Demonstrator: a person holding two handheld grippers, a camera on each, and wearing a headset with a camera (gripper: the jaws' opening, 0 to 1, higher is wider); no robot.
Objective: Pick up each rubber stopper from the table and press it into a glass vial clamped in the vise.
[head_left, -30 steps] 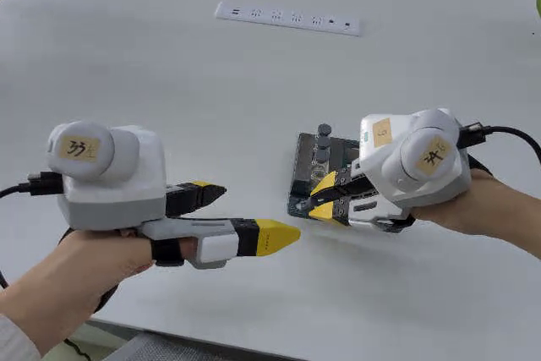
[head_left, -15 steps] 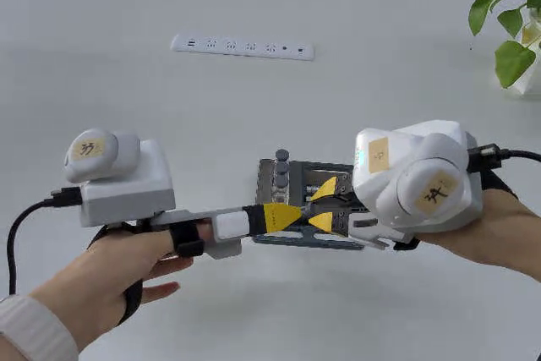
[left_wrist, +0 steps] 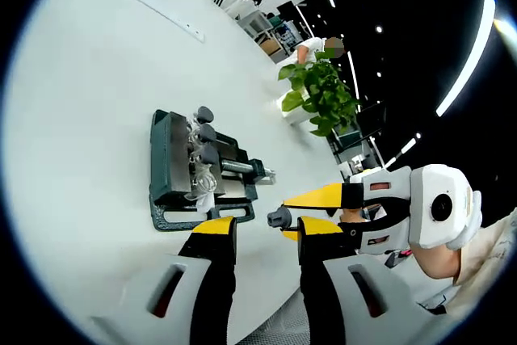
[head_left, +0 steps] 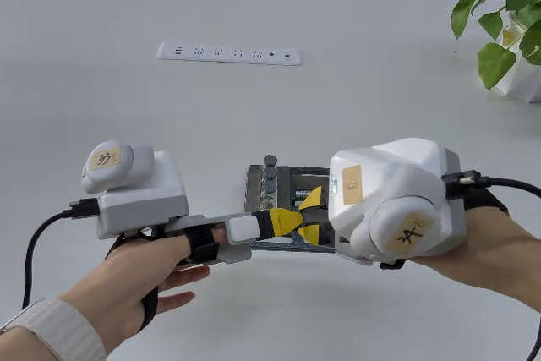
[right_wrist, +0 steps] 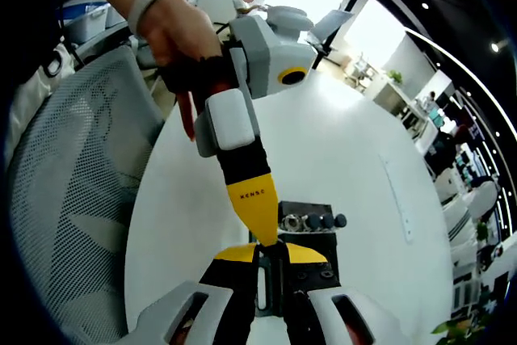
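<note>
- The right gripper [right_wrist: 271, 254] had its yellow-tipped fingers clenched on a small dark grey rubber stopper [left_wrist: 279, 217], which was off the counter and low in the middle of the left gripper view.
- The left gripper [left_wrist: 266, 232] had its fingers [left_wrist: 214, 228] released, with a clear gap between them. The held stopper showed in line with that gap.
- In the right gripper view, one yellow finger of the left gripper came down from the upper left, and its tip met the right gripper's fingertips.
- The dark metal vise [left_wrist: 166, 159] stood on the white counter [head_left: 127, 107], just behind the two sets of fingertips at the centre of the head view.
- Three clear glass vials [left_wrist: 202, 139] stood in a row in the vise, each capped with a dark stopper.
- A white power strip [head_left: 228, 53] lay well apart, in the upper middle of the head view.
- A green leafy plant [head_left: 507, 14] stood at the upper right.
</note>
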